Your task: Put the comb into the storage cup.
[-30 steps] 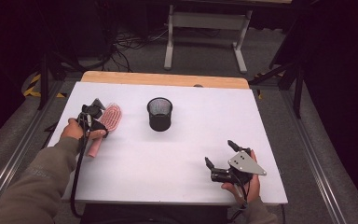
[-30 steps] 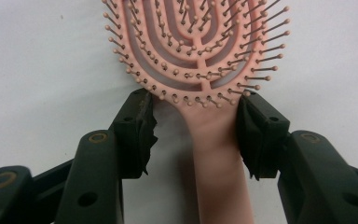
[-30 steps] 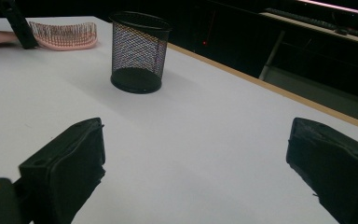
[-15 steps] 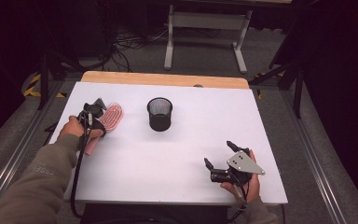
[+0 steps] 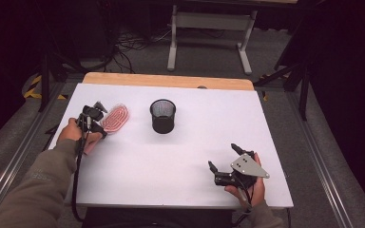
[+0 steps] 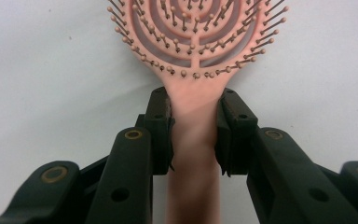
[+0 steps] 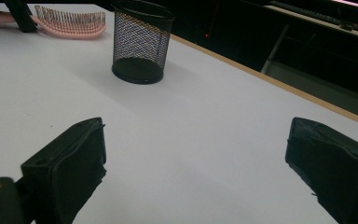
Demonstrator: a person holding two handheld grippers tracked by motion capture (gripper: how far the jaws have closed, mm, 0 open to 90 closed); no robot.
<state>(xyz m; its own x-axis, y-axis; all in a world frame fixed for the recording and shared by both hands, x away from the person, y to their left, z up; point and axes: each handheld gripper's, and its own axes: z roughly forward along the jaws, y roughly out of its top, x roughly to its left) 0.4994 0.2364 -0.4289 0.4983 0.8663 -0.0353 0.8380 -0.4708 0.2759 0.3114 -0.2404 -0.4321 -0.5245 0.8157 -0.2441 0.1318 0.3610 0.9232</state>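
Partly hidden, the pink hairbrush [image 6: 193,56] is cut off at the top of the left gripper view, so the far end of its bristled head is out of frame, and the lower end of its handle runs off the bottom edge between the black jaws. Those jaws of the left gripper [image 6: 193,133] have just been closing and now pinch the handle from both sides, just below the head, with the pads pressed against it. In the high view the left gripper [image 5: 95,116] and the hand that carries it cover the handle; the oval head of the hairbrush [image 5: 115,117] lies bristles up on the white desk [image 5: 171,156], near its left edge.

Just right of the brush, apart from it, stands 1 black mesh cup [image 5: 163,115], upright. Its inside looks dark in the high view, and I cannot make out anything in it; in the right gripper view the cup [image 7: 142,42] shows through its mesh wall with the brush [image 7: 72,22] lying behind it to the left.

Well apart, near the desk's front right corner, the right gripper [image 5: 224,159] rests in the person's hand with its jaws spread wide and nothing between them but bare desk.
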